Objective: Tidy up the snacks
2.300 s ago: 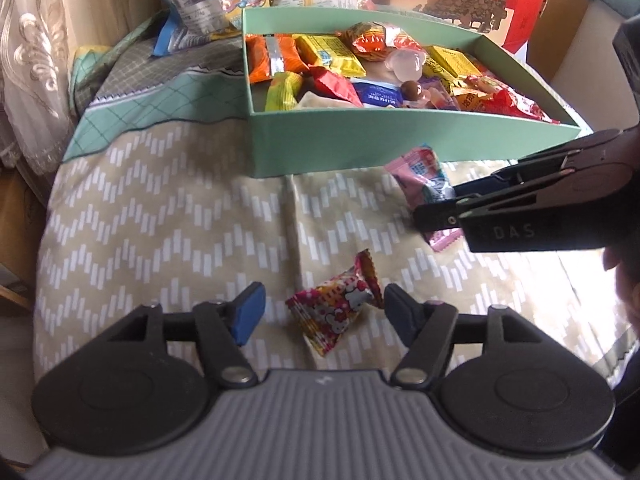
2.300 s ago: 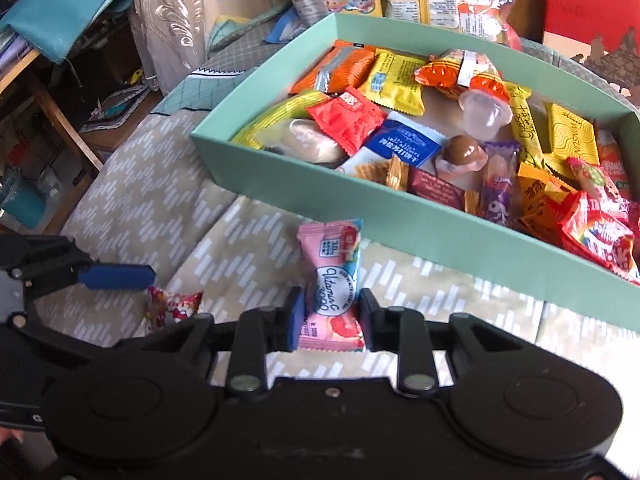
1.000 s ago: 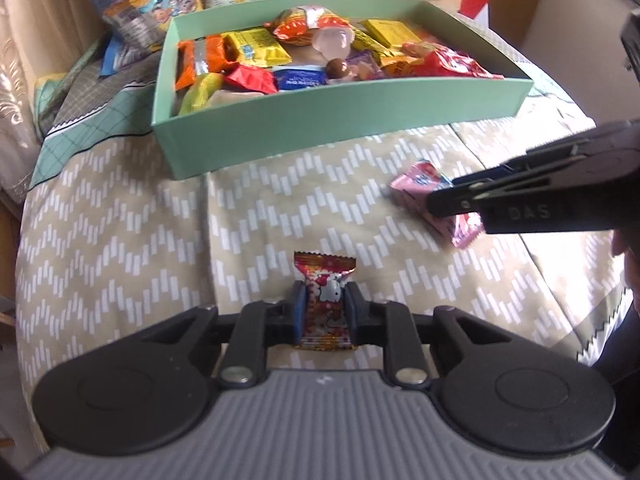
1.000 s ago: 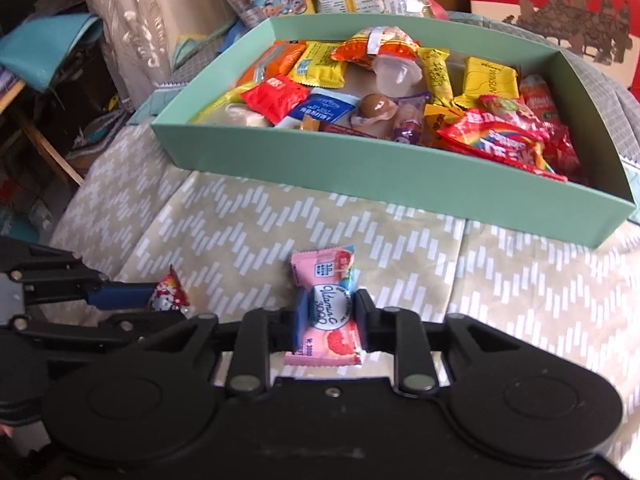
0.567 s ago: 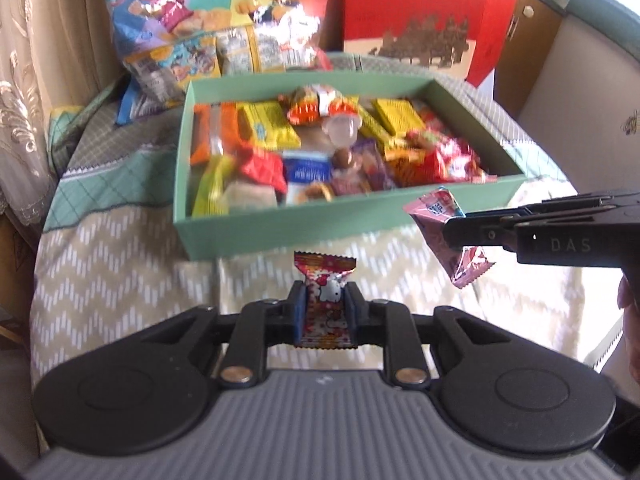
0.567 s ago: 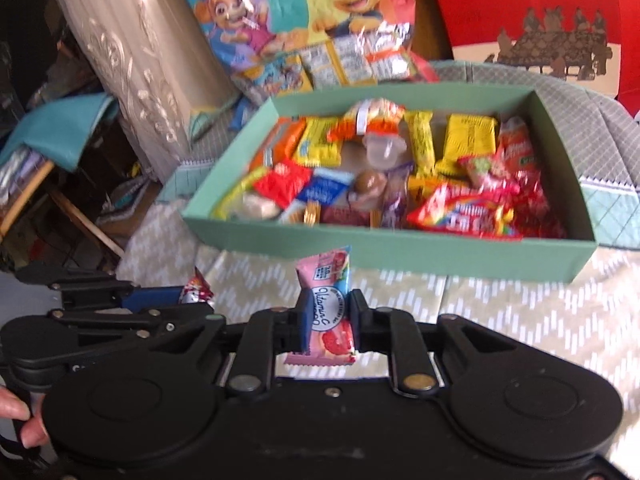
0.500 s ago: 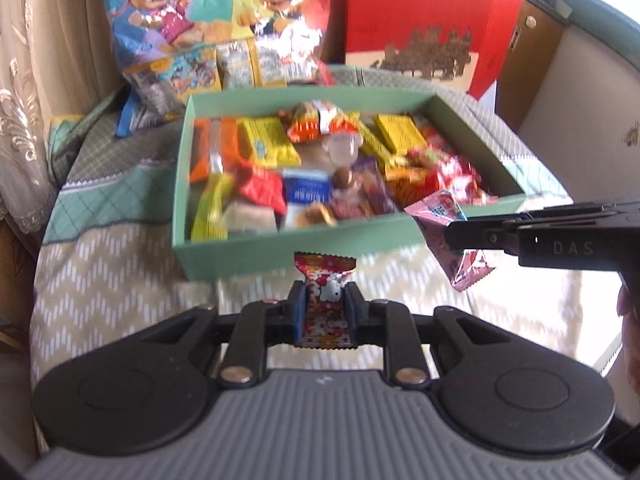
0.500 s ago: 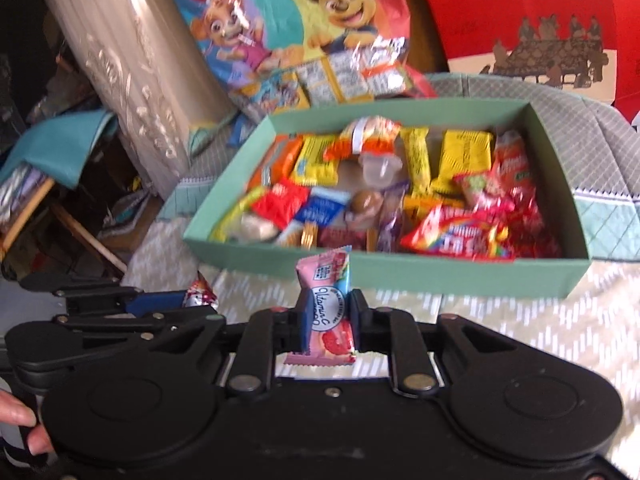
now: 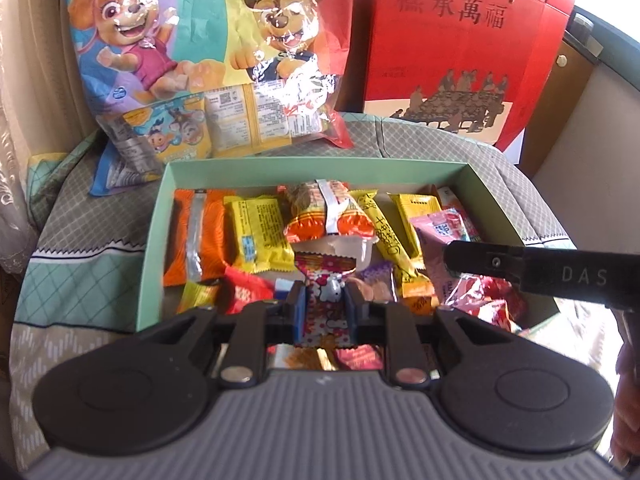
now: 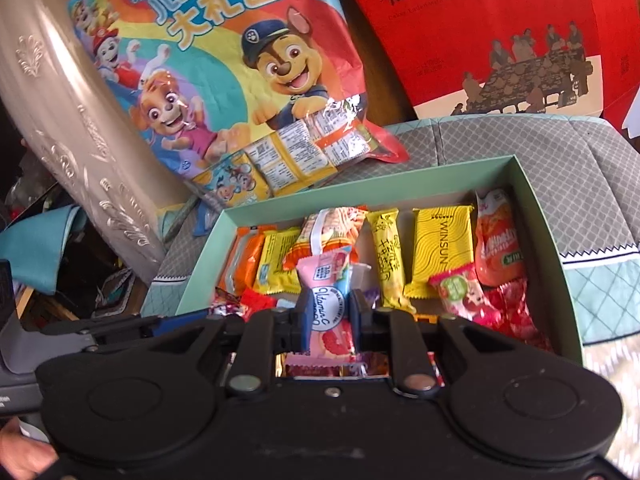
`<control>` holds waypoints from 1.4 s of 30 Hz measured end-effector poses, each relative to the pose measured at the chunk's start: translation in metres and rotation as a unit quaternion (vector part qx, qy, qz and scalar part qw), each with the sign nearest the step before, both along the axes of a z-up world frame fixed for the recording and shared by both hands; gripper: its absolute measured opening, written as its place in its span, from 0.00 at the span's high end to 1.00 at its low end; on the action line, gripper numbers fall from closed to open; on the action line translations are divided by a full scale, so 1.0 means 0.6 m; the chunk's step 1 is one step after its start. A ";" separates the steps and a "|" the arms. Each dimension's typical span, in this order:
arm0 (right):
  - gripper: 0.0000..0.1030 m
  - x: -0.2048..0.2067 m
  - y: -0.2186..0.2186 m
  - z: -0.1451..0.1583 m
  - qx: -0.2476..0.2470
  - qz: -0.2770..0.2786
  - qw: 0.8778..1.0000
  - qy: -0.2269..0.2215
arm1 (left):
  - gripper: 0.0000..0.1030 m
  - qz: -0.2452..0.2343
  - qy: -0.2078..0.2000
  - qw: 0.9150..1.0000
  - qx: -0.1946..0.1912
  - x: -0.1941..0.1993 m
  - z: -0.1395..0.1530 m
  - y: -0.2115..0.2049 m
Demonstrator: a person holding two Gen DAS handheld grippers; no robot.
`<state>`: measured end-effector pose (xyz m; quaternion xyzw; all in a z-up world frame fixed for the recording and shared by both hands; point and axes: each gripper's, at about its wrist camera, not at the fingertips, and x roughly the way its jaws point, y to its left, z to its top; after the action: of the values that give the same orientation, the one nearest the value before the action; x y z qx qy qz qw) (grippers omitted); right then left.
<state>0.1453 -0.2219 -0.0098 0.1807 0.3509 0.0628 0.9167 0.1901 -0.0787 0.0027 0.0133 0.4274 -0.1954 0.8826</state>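
A mint-green box (image 9: 152,240) (image 10: 560,240) holds several wrapped snacks. My left gripper (image 9: 323,304) is shut on a red cartoon-cat candy (image 9: 325,280) and holds it above the near part of the box. My right gripper (image 10: 330,310) is shut on a pink vitamin C candy (image 10: 326,280) and holds it above the box too. The right gripper shows in the left wrist view (image 9: 520,268) at the right, with the pink candy (image 9: 436,232) at its tip. The left gripper's tip (image 10: 180,316) shows at the left of the right wrist view.
A large cartoon-dog snack bag (image 9: 208,64) (image 10: 240,80) and a red gift box (image 9: 452,48) (image 10: 500,28) stand behind the green box. A patterned cloth (image 9: 80,240) covers the table. A curtain (image 10: 72,120) hangs at the left.
Both grippers closed on their candies, lifted them off the cloth and moved forward; they now hover over the box's contents instead of in front of its near wall.
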 end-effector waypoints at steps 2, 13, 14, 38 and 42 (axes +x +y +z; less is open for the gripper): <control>0.82 0.017 -0.002 -0.007 0.003 -0.003 1.000 0.005 | 0.81 0.000 0.004 1.000 0.002 0.013 -0.007 -0.007; 0.81 0.063 -0.003 -0.023 0.011 -0.007 1.000 0.012 | 0.78 0.007 0.007 1.000 0.010 0.064 -0.020 -0.028; 0.79 0.065 -0.003 -0.023 0.012 -0.008 1.000 0.011 | 0.76 0.014 0.005 1.000 0.013 0.066 -0.020 -0.028; 0.00 -0.027 -0.014 -0.018 -0.011 -0.047 0.999 0.015 | 0.00 0.054 0.013 0.997 0.047 -0.019 -0.016 0.005; 0.00 -0.058 -0.006 -0.012 -0.028 -0.041 0.999 0.014 | 0.00 0.055 0.012 0.997 0.044 -0.046 -0.009 0.012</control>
<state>0.1105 -0.2256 -0.0169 0.1698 0.3575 0.0122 0.9183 0.1627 -0.0713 -0.0026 0.0260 0.4466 -0.1282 0.8851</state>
